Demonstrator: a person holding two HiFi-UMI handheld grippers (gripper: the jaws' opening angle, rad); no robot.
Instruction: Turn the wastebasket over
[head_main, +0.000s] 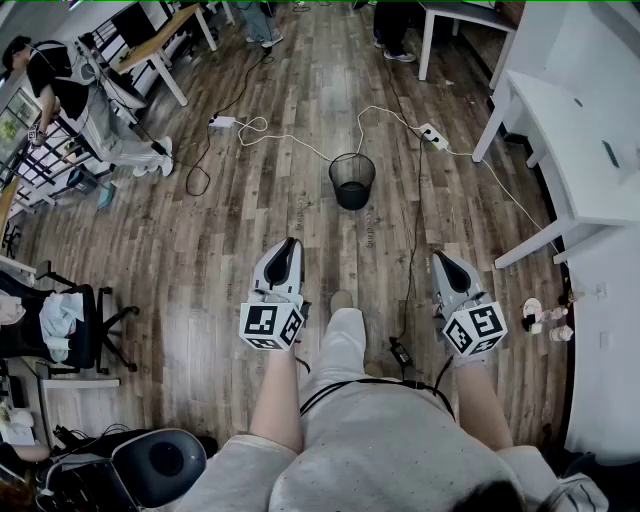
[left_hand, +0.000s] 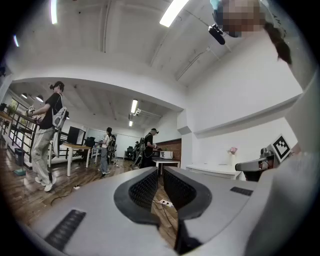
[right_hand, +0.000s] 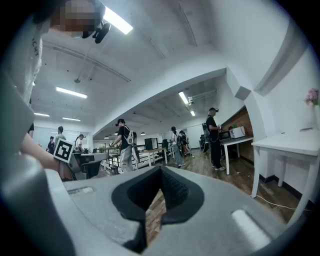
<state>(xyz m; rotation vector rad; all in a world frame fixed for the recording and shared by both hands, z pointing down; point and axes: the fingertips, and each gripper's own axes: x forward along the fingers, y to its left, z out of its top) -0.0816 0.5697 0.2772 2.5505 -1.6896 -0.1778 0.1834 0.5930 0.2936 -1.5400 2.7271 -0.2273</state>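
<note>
A black mesh wastebasket (head_main: 352, 181) stands upright on the wooden floor, its open mouth up, well ahead of both grippers. My left gripper (head_main: 289, 243) is held level at the person's left, its jaws shut with nothing between them. At the person's right, my right gripper (head_main: 438, 257) is also level and shut on nothing. Neither touches the basket. In the left gripper view the left gripper (left_hand: 159, 172) shows closed jaws and no basket. The right gripper (right_hand: 160, 171) looks the same in its own view, jaws together, basket out of sight.
White cables with power strips (head_main: 222, 122) (head_main: 432, 132) cross the floor beyond the basket. A white table (head_main: 570, 150) stands at the right, an office chair (head_main: 70, 320) at the left. A black cable (head_main: 410, 250) runs past the right gripper. A person (head_main: 60, 90) stands far left.
</note>
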